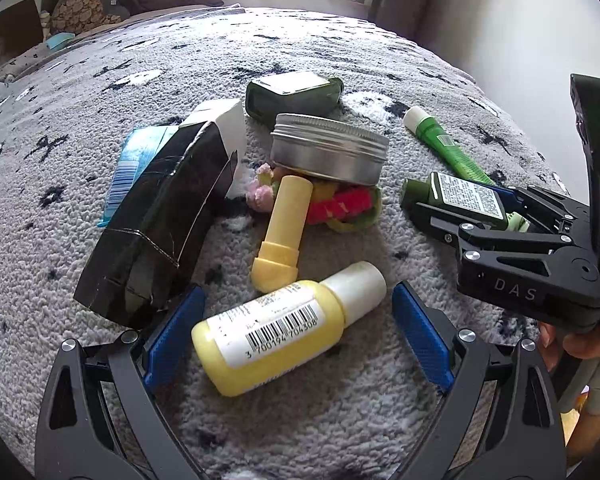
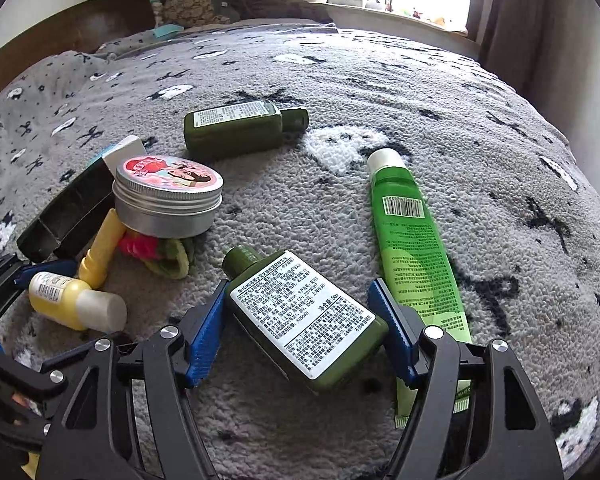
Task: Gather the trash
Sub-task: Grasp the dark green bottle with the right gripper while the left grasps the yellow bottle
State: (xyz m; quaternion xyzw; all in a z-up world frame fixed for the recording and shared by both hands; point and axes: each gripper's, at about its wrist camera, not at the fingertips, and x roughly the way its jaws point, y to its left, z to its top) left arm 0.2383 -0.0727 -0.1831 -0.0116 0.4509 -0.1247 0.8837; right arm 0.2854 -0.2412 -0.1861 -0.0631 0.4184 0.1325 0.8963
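Several pieces of trash lie on a grey fleece blanket. A small yellow bottle with a white cap lies between the blue pads of my left gripper, which is open; a gap shows beside the cap. A dark green bottle with a white label lies slantwise in my right gripper, whose pads touch its shoulder and its corner. In the left wrist view the right gripper is at the right edge with that bottle. The left gripper shows at the left edge of the right wrist view.
A light green tube lies just right of my right gripper. A yellow stick, a metal tin, a pink and green fluffy thing, a black carton, a blue packet and another dark green bottle are piled ahead.
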